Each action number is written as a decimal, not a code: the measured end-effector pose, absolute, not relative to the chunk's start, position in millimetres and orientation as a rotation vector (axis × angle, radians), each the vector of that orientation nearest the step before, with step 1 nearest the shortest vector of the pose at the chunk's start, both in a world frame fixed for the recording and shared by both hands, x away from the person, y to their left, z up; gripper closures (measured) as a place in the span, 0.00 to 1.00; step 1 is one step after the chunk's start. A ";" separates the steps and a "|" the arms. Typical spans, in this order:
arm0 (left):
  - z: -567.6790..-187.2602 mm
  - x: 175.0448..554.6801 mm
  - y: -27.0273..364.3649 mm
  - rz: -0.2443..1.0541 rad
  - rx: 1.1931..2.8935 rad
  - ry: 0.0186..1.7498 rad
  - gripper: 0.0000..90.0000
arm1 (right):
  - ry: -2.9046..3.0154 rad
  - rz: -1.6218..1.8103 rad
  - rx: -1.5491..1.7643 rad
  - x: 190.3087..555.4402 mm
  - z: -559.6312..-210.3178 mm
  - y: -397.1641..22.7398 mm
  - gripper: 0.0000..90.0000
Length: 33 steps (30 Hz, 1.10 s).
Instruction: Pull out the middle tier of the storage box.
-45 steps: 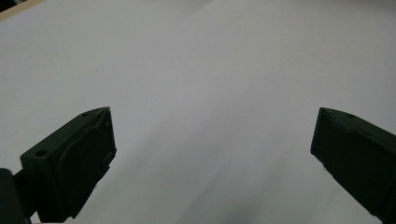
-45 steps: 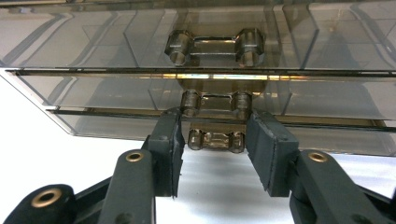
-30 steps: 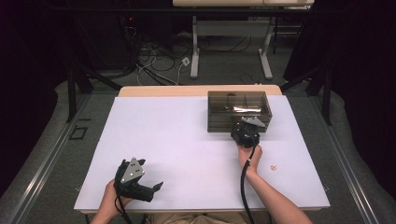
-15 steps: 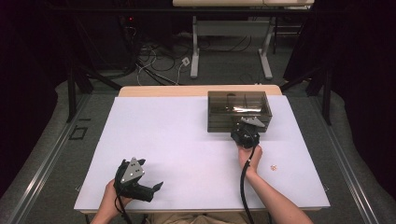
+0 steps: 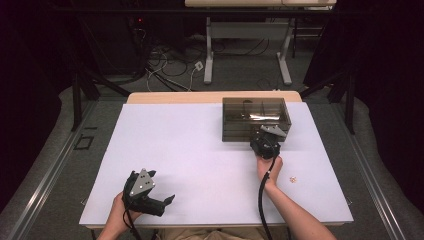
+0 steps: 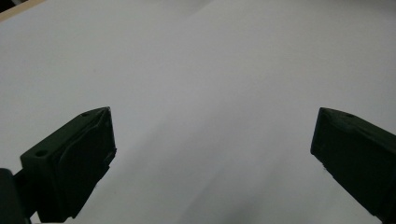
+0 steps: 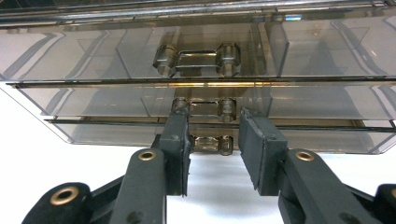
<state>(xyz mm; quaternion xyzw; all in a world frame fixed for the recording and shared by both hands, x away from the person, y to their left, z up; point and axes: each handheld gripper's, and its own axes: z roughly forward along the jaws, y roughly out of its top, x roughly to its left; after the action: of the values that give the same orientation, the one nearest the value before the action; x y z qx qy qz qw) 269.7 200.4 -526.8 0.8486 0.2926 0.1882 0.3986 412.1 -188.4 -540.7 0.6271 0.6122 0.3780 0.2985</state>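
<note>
Right gripper (image 7: pixel 212 140): jaws just closing around drawer handle (image 7: pixel 209 143), narrow gap.
Left gripper (image 6: pixel 212 140): jaws wide, empty, over desk (image 6: pixel 210 70).

Tool (image 7: pixel 212 140) at drawer handle (image 7: pixel 208 143)

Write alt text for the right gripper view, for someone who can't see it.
The right gripper has its two black jaws on either side of the bottom drawer's handle on a smoky clear plastic drawer box, a small gap still showing beside each pad; the jaws have just been closing. Two more drawers with matching handles stack above, and the box stands on a white table.
</note>
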 end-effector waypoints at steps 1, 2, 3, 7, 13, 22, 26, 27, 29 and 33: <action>-526.9 269.8 200.5 0.476 2.147 0.741 0.00 | 1.632 1.020 1.658 411.8 -540.3 -188.6 0.64; -526.9 269.8 200.6 0.476 2.147 0.742 0.00 | 1.632 1.020 1.658 411.8 -540.3 -188.6 0.64; -526.9 269.8 200.7 0.476 2.147 0.742 0.00 | 1.641 1.023 1.665 411.7 -541.0 -185.7 0.61; -526.9 269.5 200.5 0.478 2.145 0.741 0.00 | 1.638 1.002 1.673 413.9 -543.9 -182.2 0.59; -527.1 269.8 200.8 0.473 2.146 0.741 0.00 | 1.638 1.004 1.691 417.5 -545.4 -182.1 0.61; -527.0 269.7 200.5 0.476 2.148 0.740 0.00 | 1.624 1.004 1.730 420.6 -543.9 -182.3 0.62; -527.0 269.6 200.5 0.476 2.147 0.740 0.00 | 1.631 0.988 1.723 421.0 -543.6 -181.0 0.63; -527.0 269.7 200.8 0.475 2.149 0.741 0.00 | 1.635 0.969 1.713 421.4 -543.8 -180.8 0.63; -526.8 269.6 200.9 0.474 2.150 0.740 0.00 | 1.635 0.968 1.721 421.5 -543.4 -180.5 0.63; -526.9 269.4 200.9 0.477 2.147 0.741 0.00 | 1.639 0.965 1.720 421.9 -543.2 -180.5 0.64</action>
<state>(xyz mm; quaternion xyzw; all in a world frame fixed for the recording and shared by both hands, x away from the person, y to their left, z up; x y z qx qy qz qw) 269.4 200.9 -526.9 0.8483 0.2926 0.1884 0.3991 421.9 -180.5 -543.2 0.6428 0.6129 0.3607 0.2846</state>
